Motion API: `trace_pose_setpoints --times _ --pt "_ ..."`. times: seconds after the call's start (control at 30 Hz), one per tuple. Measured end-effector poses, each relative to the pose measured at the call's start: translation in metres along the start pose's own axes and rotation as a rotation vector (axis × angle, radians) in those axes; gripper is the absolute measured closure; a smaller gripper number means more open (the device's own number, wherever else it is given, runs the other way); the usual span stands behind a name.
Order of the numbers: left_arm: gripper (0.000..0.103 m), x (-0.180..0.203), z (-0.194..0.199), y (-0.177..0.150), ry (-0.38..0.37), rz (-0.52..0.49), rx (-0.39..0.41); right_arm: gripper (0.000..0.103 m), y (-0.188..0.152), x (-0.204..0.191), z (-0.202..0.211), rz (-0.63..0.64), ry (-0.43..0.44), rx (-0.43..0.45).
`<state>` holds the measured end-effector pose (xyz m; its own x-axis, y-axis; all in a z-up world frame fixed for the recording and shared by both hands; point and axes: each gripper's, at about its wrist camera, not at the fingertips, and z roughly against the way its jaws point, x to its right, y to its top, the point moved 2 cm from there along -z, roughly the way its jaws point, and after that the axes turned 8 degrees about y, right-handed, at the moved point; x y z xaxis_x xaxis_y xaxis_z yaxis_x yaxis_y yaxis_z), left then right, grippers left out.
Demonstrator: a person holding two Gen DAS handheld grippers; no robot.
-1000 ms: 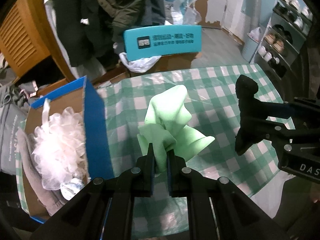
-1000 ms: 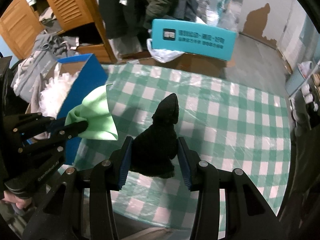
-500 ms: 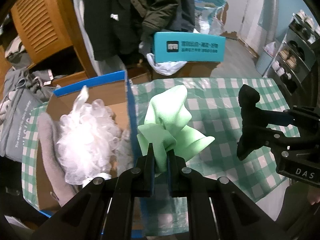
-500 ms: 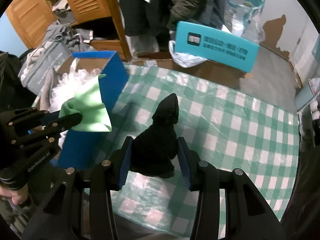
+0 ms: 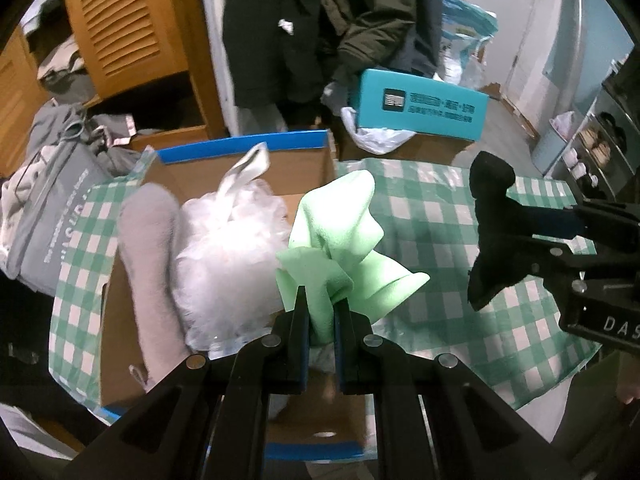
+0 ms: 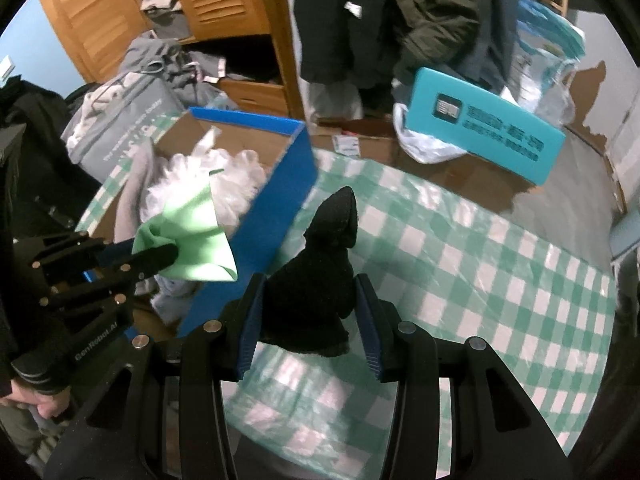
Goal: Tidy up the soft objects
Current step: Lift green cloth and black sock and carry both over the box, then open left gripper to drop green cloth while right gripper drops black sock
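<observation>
A person's 2 handheld grippers carry soft items toward a blue-edged cardboard box [image 5: 240, 146] at the left of a green-checked table [image 6: 500, 272]. The left gripper [image 5: 322, 312], clenched on a light green cloth [image 5: 344, 240], hangs over the box's right side, above a white mesh bath puff [image 5: 232, 248] and a grey towel [image 5: 148, 264] already lying inside. The right gripper [image 6: 308, 312], to its right over the tablecloth, grasps a black fabric piece [image 6: 320, 280] between blue-lined jaws. By the look of it, 2 items are stowed and 2 remain in the air, neither released yet; the cloth seems closest to dropping in.
</observation>
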<state>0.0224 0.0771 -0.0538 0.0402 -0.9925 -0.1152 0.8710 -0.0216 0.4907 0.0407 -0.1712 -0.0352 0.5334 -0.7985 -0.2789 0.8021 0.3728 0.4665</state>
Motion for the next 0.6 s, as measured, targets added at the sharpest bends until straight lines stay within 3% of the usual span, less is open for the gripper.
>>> trace_pose_setpoints --times 0.6 --pt "0.093 -0.054 -0.03 -0.033 0.023 0.053 -0.092 0.06 0.028 -0.069 -0.055 0.106 0.064 -0.08"
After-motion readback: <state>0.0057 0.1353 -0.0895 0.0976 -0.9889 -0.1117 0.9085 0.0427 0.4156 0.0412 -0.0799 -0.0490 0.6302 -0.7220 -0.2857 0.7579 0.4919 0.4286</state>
